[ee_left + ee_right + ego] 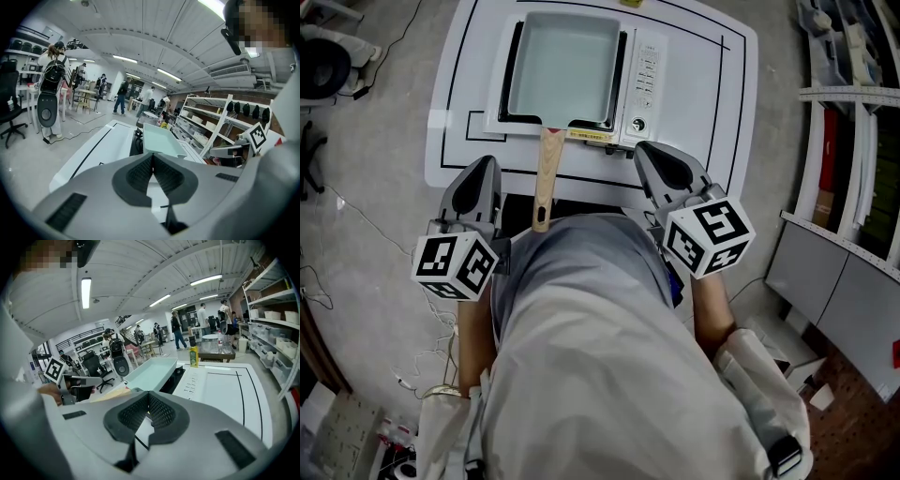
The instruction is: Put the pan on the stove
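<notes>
Closest to the person, the left gripper (152,157) and the right gripper (149,394) hang just in front of the body, one on each side of the handle. Both have their fingers (138,174) pressed shut with nothing between them. The fingers are grey, with dark bumpy pads. Between the grippers lies the long wooden handle (546,178), pale brown and smooth. Further on is the pan (564,66), a shallow box shape, pale blue-green inside. It already sits on the black stove (644,80), which has a white strip of buttons and a knob. Under it is the white tabletop (712,94) with thin black lines. The job looks done. I think the next move only needs the grippers kept clear of the handle.
</notes>
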The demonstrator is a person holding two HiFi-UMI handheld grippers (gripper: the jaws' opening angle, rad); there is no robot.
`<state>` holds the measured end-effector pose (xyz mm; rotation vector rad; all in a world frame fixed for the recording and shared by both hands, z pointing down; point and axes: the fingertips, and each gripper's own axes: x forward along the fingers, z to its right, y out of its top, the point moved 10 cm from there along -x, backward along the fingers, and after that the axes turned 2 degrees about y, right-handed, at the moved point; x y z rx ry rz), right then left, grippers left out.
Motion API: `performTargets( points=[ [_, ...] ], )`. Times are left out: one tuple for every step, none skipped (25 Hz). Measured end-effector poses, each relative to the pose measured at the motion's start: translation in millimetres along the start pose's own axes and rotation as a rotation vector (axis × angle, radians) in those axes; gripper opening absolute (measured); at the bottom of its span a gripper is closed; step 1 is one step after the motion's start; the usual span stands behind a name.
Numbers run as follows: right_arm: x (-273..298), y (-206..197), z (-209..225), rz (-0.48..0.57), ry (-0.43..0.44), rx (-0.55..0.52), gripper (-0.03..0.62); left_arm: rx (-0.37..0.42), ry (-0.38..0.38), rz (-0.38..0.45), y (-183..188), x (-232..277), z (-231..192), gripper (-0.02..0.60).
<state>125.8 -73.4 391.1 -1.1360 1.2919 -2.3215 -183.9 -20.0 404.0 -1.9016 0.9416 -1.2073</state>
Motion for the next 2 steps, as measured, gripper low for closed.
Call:
performTargets(
  points=[
    [0.6,-1.8,0.5,-0.003,-0.002,0.013,0.009,-0.001,0.001,-0.002,-0.4,-0.3,-0.9,0.004],
    [1.1,-3.5,1.1,-0.006,-0.004,0.026,0.009,-0.002,0.002,-0.004,-0.7,-0.6,-1.8,0.005]
  ],
)
